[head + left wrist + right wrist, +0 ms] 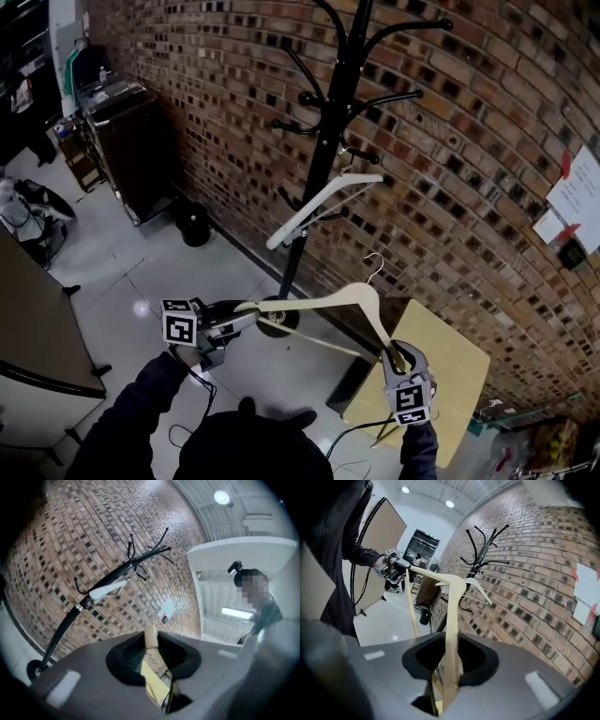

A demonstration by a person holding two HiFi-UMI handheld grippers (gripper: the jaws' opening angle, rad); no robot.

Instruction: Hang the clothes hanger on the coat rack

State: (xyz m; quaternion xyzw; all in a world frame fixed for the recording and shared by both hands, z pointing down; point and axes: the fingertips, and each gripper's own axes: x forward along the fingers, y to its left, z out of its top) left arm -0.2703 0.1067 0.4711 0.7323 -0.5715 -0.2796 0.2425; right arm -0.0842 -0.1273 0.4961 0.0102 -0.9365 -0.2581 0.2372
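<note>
Pale wooden hanger (309,299), wire hook (375,267) up, ends clamped by left gripper (249,320) and right gripper (394,355); brick wall (469,141), glossy floor (122,281).

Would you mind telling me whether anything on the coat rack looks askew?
Yes: the white hanger on the coat rack hangs steeply tilted, its left end far lower than its right, rather than level. Nothing else stands out.

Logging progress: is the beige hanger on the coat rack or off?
Off: left gripper and right gripper hold the beige hanger in midair, apart from the coat rack.
</note>
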